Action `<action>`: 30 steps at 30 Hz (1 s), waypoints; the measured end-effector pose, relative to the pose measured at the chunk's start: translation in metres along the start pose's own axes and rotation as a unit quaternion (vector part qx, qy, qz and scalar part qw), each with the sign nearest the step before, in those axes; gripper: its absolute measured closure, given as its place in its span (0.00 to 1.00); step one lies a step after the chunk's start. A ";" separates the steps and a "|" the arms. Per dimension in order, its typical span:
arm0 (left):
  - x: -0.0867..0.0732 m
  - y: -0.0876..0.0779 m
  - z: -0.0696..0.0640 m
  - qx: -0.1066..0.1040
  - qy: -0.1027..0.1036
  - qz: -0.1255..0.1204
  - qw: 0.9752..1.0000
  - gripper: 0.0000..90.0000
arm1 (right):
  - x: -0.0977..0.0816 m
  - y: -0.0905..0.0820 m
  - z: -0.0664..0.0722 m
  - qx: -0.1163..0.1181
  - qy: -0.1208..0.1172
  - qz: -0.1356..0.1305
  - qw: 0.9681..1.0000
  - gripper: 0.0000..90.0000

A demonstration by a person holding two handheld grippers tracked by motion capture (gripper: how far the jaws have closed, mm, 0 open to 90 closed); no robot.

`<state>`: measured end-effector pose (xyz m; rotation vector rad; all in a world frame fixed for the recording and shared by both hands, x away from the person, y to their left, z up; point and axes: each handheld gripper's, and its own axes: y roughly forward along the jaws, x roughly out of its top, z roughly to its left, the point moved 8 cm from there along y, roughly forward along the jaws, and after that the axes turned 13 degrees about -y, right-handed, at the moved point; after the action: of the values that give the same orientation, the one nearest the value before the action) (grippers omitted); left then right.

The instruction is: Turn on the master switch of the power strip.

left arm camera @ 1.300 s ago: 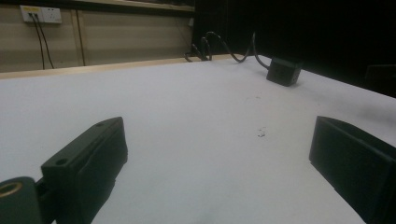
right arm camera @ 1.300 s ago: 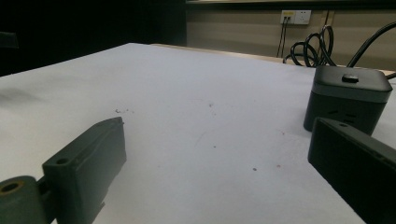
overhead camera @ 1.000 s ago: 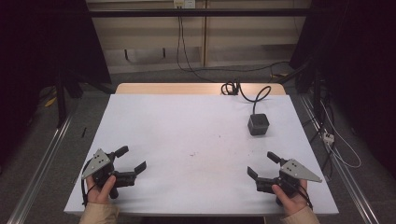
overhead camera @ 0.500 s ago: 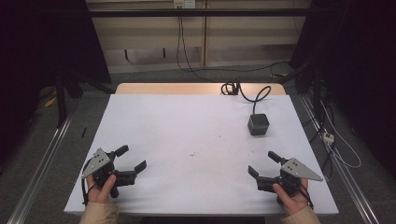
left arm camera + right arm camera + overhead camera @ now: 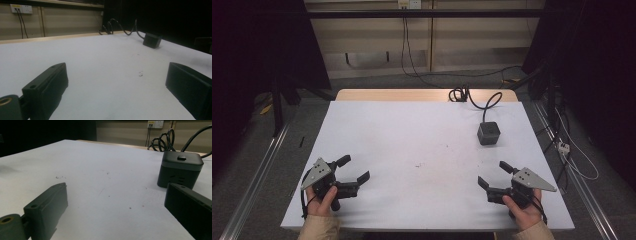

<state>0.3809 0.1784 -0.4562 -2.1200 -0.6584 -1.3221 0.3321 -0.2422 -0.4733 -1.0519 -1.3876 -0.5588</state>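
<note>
Black cube-shaped power box (image 5: 488, 133) sits on the white counter (image 5: 422, 145) toward its far right part, upright, with a small button on its top face. Its black cable (image 5: 484, 104) runs from it toward the far edge, where it lies in a loose coil (image 5: 458, 94). Nearest to the box is the right gripper (image 5: 498, 176), resting at the near right of the counter in the person's right hand (image 5: 523, 210); its jaws stand wide apart with nothing between them, and in the right gripper view the box (image 5: 179, 169) lies just beyond the right-hand jaw, apart from it. Well away at the near left, the left gripper (image 5: 352, 170) rests in the left hand (image 5: 321, 198), its jaws likewise spread wide and empty. Faint dark specks (image 5: 417, 165) mark the counter between the two grippers.
</note>
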 end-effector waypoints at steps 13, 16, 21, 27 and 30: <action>0.000 0.002 -0.001 0.000 0.001 0.000 1.000 0.04 | 0.004 0.007 -0.018 -0.024 0.002 -0.001 1.000 0.05; 0.000 0.003 -0.001 -0.001 0.003 0.002 1.000 0.04 | 0.006 0.010 -0.023 -0.029 -0.001 0.000 1.000 0.05; -0.001 0.003 -0.002 -0.002 0.005 0.003 1.000 0.04 | 0.007 0.013 -0.029 -0.032 0.004 0.000 0.999 0.06; -0.001 0.003 -0.002 -0.004 0.005 0.003 1.000 0.04 | 0.012 0.018 -0.038 -0.040 0.007 -0.004 0.999 0.08; 0.000 0.002 -0.001 -0.002 0.005 0.002 1.000 0.04 | 0.013 0.020 -0.040 -0.041 0.008 -0.003 0.999 0.08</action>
<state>0.3809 0.1762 -0.4562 -2.1153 -0.6466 -1.3321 0.3718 -0.2639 -0.4607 -1.1077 -1.3639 -0.6326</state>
